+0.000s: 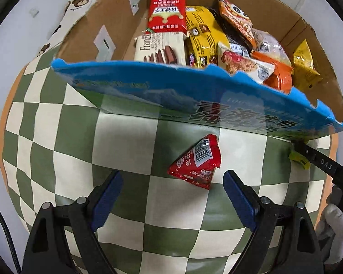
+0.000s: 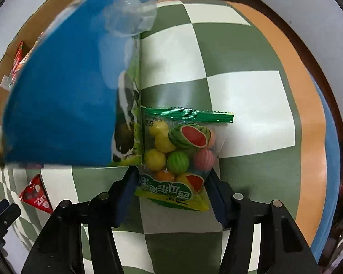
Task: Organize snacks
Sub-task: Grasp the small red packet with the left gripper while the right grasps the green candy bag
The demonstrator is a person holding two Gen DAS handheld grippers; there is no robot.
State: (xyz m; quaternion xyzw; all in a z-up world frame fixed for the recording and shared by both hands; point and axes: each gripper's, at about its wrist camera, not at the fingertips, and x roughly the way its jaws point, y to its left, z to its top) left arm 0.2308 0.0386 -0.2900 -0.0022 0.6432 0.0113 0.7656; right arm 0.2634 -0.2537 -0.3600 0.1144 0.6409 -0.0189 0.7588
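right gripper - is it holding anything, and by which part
The right gripper is closed on the fruit candy bag, pads on the two side edges of its lower end.

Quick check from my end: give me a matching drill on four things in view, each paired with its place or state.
Things:
1. red triangular packet
2. bag of fruit candy
3. wafer box
4. left hand-held gripper

Places or states:
A. inside the cardboard box
B. open, nothing between its fingers
C. between the fingers of the right hand-held gripper
D. loose on the checked cloth, just ahead of open fingers

Pairs: 1-D, 2-C, 3-A, 4-B
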